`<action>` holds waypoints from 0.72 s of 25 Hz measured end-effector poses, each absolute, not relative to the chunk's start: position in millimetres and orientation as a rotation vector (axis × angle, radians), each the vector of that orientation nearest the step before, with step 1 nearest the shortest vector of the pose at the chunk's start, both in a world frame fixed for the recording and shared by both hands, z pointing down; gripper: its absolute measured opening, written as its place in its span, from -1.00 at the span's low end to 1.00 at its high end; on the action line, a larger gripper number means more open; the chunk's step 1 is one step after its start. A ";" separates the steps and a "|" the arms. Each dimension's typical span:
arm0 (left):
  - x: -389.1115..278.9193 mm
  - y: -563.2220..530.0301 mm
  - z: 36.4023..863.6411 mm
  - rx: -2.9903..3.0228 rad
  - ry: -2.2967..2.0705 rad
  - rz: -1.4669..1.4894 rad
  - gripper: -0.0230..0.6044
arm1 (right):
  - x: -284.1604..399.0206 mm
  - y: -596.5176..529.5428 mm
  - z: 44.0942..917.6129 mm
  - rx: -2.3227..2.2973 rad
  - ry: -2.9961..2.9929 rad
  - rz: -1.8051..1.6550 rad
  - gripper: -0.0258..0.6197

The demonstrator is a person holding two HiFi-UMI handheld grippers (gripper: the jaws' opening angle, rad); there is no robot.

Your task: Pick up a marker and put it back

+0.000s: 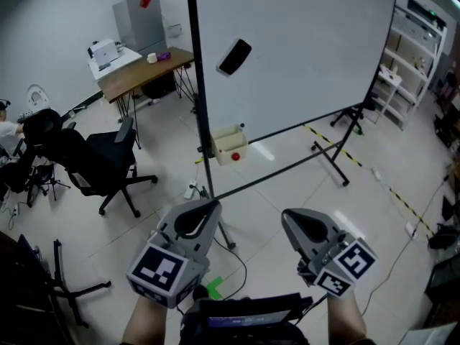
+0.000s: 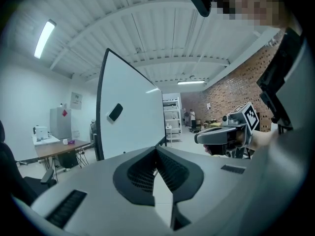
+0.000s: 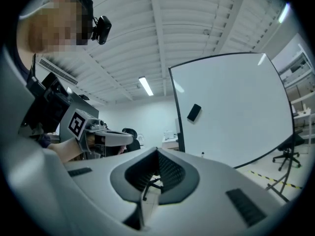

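A white whiteboard (image 1: 295, 56) stands on a black wheeled frame ahead of me, with a black eraser (image 1: 234, 56) stuck to its face. A small beige box (image 1: 229, 145) with a red spot hangs on the frame's left post. I cannot make out any marker. My left gripper (image 1: 206, 205) and right gripper (image 1: 287, 217) are side by side low in the head view, short of the board, both shut with nothing between the jaws. The left gripper view shows shut jaws (image 2: 156, 151), the board (image 2: 133, 124) and the right gripper (image 2: 224, 134). The right gripper view shows shut jaws (image 3: 157, 154) and the eraser (image 3: 194, 112).
A black office chair (image 1: 97, 160) stands left of the board, with a wooden desk (image 1: 144, 67) and a grey cabinet (image 1: 140, 20) behind it. White shelving (image 1: 410, 56) lines the right wall. Yellow-black tape (image 1: 392, 189) runs across the floor. A person sits at the far left edge (image 1: 7, 128).
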State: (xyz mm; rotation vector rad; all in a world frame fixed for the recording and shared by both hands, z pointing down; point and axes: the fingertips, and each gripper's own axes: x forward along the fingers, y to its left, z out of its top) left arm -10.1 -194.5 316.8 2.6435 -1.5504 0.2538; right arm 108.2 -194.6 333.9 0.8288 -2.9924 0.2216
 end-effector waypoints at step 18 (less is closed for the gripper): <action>-96.0 -325.7 336.7 2.764 -1.340 0.266 -0.93 | 24.7 -310.6 336.2 1.047 -2.864 0.180 -0.88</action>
